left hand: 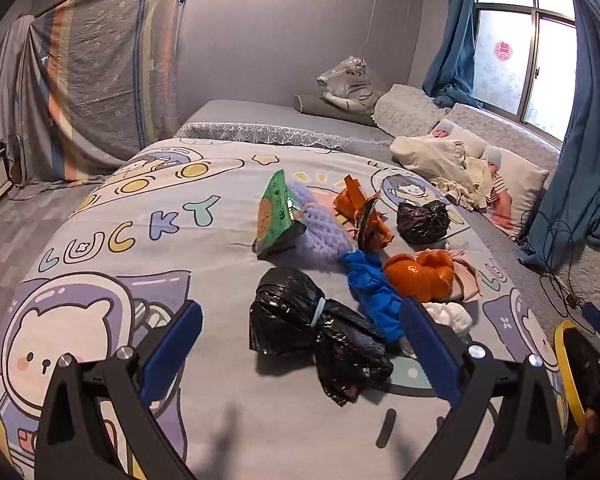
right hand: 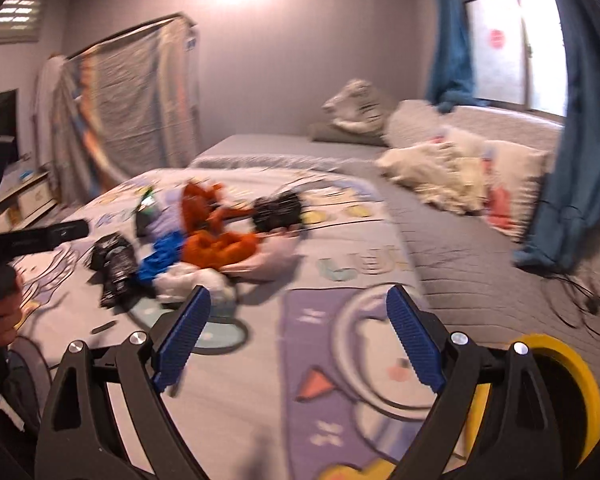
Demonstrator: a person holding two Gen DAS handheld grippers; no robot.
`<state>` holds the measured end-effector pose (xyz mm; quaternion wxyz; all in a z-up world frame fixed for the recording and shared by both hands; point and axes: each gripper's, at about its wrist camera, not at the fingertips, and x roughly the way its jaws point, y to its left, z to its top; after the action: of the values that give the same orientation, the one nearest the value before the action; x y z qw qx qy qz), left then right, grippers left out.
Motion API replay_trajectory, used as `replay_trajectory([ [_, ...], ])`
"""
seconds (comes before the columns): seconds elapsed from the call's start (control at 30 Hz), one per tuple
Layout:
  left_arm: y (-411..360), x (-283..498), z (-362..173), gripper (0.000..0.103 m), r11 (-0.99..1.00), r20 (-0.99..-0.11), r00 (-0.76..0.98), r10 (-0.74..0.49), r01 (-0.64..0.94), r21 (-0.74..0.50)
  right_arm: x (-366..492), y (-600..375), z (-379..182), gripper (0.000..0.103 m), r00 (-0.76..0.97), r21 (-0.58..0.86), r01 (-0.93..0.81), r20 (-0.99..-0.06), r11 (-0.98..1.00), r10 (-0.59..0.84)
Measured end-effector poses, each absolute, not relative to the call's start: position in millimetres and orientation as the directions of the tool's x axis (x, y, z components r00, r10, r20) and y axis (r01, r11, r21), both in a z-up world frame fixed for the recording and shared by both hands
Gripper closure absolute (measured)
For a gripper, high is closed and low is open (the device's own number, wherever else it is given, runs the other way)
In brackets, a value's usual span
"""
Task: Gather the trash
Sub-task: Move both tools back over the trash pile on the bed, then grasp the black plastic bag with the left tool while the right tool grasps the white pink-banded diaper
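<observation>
A: How far along?
B: Barely begun: the trash (left hand: 340, 256) sits heaped mid-frame on the bed (left hand: 140, 240).
A: Tools?
B: Left tool (left hand: 300, 344) and right tool (right hand: 298, 336) both spread, empty (yellow-rimmed bin (right hand: 572, 384) waits lower right).

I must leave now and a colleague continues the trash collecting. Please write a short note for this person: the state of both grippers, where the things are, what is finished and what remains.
Left gripper: open, empty, just short of the tied black bag.
Right gripper: open, empty, over bare bedspread, to the right of the pile.
Trash, all in one pile on the bed: green snack packet, orange wrapper, second black bag, blue glove, orange peel, white tissue. A purple knitted piece lies among them.
Yellow-rimmed bin: at the right bed edge.
Done: nothing picked up, as far as visible.
Left: every piece.
</observation>
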<state>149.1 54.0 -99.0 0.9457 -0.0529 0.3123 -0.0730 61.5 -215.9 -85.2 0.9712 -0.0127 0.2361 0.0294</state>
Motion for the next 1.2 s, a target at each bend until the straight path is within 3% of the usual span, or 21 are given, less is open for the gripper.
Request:
replay_trajectory([
  [0.53,54,182,-120,0.008,0.987,-0.666,0.731,-0.151,0.072,-0.145,131,-168,-105,0.018,0.765,0.047,-0.289,-0.589,0.956,0.260],
  [1.0,59,204,-136,0.008,0.979,-0.728,0.662,-0.180,0.052,-0.196,169,-144,-123,0.018,0.662,0.038,-0.323,-0.705,0.946,0.255],
  [1.2,58,208,-143,0.008,0.977,-0.747,0.638,-0.189,0.047,-0.207,177,-143,-130,0.024,0.624,0.059,-0.325,-0.736,0.944,0.261],
])
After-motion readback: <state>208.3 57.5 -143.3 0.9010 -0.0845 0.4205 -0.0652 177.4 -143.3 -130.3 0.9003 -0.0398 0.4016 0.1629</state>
